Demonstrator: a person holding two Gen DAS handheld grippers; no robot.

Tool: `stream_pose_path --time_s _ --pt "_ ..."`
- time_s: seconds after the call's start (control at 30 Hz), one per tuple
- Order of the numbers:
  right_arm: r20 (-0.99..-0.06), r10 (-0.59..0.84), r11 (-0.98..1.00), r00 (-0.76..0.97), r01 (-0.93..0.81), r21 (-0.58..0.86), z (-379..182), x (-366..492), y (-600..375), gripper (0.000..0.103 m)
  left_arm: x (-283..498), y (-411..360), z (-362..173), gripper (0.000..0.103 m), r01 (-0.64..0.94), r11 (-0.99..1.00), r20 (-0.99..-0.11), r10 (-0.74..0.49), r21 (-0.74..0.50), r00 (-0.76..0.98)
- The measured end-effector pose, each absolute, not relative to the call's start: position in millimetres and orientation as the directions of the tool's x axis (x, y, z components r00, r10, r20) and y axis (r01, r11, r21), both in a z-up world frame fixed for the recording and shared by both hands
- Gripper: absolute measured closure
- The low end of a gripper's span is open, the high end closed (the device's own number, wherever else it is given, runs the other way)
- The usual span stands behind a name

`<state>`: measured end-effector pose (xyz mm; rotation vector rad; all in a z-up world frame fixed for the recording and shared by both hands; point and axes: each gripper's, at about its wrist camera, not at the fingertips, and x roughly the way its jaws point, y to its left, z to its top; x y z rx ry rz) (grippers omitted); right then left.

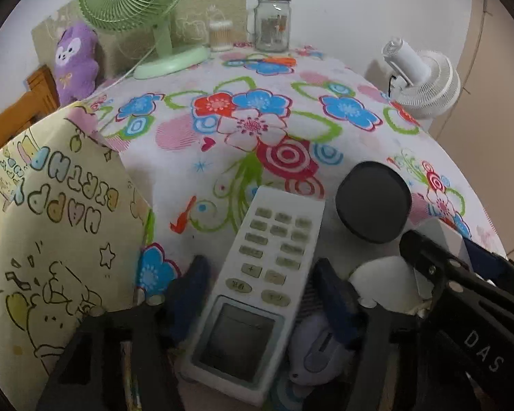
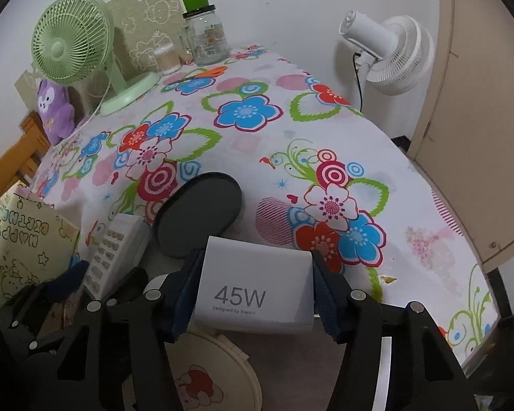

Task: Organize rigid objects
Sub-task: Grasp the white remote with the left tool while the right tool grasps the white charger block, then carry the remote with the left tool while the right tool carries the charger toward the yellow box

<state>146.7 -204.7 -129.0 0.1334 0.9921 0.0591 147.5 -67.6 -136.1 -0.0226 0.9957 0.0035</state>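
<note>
Gripping a white box [image 2: 257, 294] marked "45W": right gripper [image 2: 255, 299], both blue pads pressed on the box's left and right sides, jaws clenched on it. Box sits near the front of the table, tilted up toward the camera. Under it a round cream lid [image 2: 209, 376] with a red cartoon print.

Left gripper [image 1: 260, 294] straddles a white remote [image 1: 253, 291]. Blue pads [image 1: 192, 281] flank the remote on either side; left pad shows a gap from the remote's edge, right pad sits just beside it. Contact not clear, so reads as released with the remote between the jaws. Remote lies lengthwise, screen end nearest the camera, buttons pointing away. It rests partly on a pale blue item [image 1: 311, 352] I can't identify.

Black round disc [image 1: 373, 202] lies just beyond the remote's far right corner, also just behind the box in the right view. A white rounded object [image 1: 383, 281] sits between the two grippers.

Yellow "Happy Birthday" gift bag [image 1: 51, 233] stands at the left edge of the table, next to the remote.

Floral tablecloth [image 1: 291, 130] covers the table. Far edge: green desk fan [image 1: 133, 3], glass jar [image 1: 272, 22] with a green cap, cotton swab tub [image 1: 220, 36]. Purple plush toy [image 1: 75, 61] beyond the left corner. White standing fan [image 2: 390, 56] off the right side.
</note>
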Motion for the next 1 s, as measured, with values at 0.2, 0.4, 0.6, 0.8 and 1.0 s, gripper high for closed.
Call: stream_pose_path --time_s 0.2,0.4,0.6,0.8,1.0 --pt "-0.828 0.090 0.992 0.554 0.021 0.122 -128 149 -204 0.042 148 -73 -137 0.053 0.009 1.000 -0.836 -0.021 -0.019 0.548" --pt "-0.821 0.072 0.993 0.566 0.034 0.111 -123 148 -206 0.042 146 -73 -131 0.056 0.027 0.999 -0.833 -0.049 -0.040 0.552" --pt "-0.803 0.060 0.994 0.592 0.037 0.102 -112 143 -206 0.042 139 -74 -119 0.057 0.045 0.998 -0.811 -0.056 -0.036 0.582" --pt "-0.783 0.056 0.995 0.620 0.031 0.096 -97 135 -203 0.042 131 -75 -104 0.057 0.055 0.998 -0.793 -0.061 -0.035 0.607" --pt "-0.763 0.049 0.996 0.645 0.030 0.089 -81 127 -203 0.042 124 -76 -88 0.057 0.062 0.998 -0.772 -0.063 -0.031 0.632"
